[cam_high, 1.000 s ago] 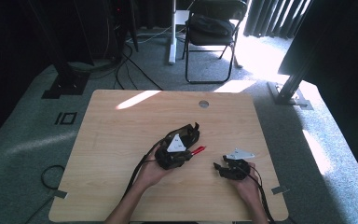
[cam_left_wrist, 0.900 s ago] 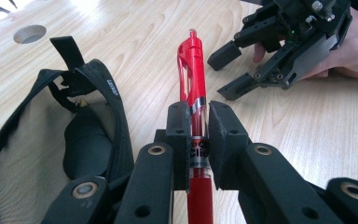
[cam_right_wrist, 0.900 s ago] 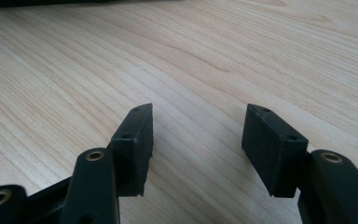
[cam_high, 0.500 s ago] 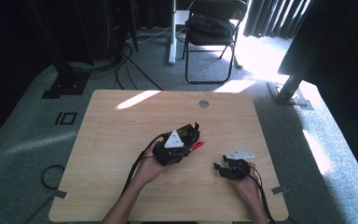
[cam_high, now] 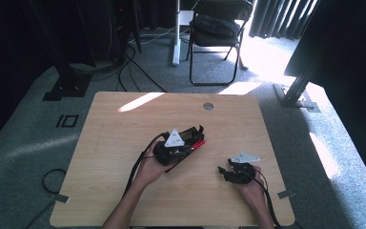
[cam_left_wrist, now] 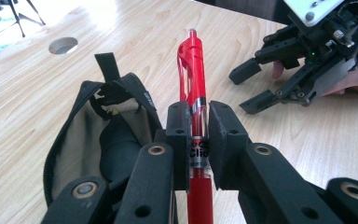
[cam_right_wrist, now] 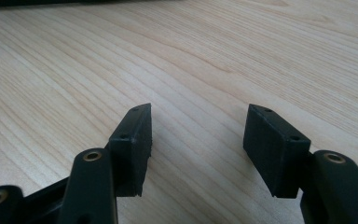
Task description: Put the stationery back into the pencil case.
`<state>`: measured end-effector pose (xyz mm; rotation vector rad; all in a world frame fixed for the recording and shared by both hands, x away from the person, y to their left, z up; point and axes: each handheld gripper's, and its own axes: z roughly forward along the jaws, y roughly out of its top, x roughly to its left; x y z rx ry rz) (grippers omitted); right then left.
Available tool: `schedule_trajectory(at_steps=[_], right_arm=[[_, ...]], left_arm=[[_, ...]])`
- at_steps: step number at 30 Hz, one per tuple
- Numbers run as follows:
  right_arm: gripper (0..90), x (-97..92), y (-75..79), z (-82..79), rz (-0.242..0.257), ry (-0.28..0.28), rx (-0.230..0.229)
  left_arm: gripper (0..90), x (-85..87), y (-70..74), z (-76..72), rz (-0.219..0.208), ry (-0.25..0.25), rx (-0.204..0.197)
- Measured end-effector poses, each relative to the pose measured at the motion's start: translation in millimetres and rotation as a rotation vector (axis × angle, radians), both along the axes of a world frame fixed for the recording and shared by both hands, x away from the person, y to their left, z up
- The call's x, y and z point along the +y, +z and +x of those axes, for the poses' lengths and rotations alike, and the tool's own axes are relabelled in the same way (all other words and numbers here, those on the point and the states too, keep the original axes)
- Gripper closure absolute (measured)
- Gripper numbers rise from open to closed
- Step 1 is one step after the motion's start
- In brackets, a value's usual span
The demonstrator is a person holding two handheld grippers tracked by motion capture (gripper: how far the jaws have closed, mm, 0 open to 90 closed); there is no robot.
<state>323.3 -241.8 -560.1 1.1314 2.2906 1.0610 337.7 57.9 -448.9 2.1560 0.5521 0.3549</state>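
High view: the left gripper [cam_high: 196, 135] sits near the middle of the bench [cam_high: 124, 129], a little toward the person's edge, holding a red pen [cam_high: 198, 143] whose end points toward the right edge. A black pencil case [cam_high: 192, 132] lies just beside the pen, on its far side. The right gripper [cam_high: 225, 172] rests well apart from them, near the right front corner.

Left gripper view: the fingers [cam_left_wrist: 179, 135] are clamped on the barrel of the red pen, just above its printed label, with the clip and button end sticking out ahead. The pencil case [cam_left_wrist: 107, 140] lies open immediately to the left of the pen, its mouth gaping and its pale lining showing. The right gripper [cam_left_wrist: 256, 84] waits farther off at the upper right, fingers parted and empty.

Right gripper view: the fingers [cam_right_wrist: 135, 140] stand apart over bare wood, holding nothing.

The step in hand looks like slipping the pen into the case. To do it well, keep the grip firm, line the pen's length up with the opening, and lead with the free end. The right gripper could usefully pin the case's rim so the soft fabric does not slide or fold shut.
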Motion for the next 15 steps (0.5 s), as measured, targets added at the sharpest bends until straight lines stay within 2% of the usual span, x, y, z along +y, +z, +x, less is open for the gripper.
schedule_trajectory(at_steps=[15], right_arm=[[41.4, -0.2, 0.0, -0.6, -0.001, 0.001, 0.0]], left_arm=[[79.6, 8.2, 4.1, 9.3, -0.015, 0.044, -0.012]])
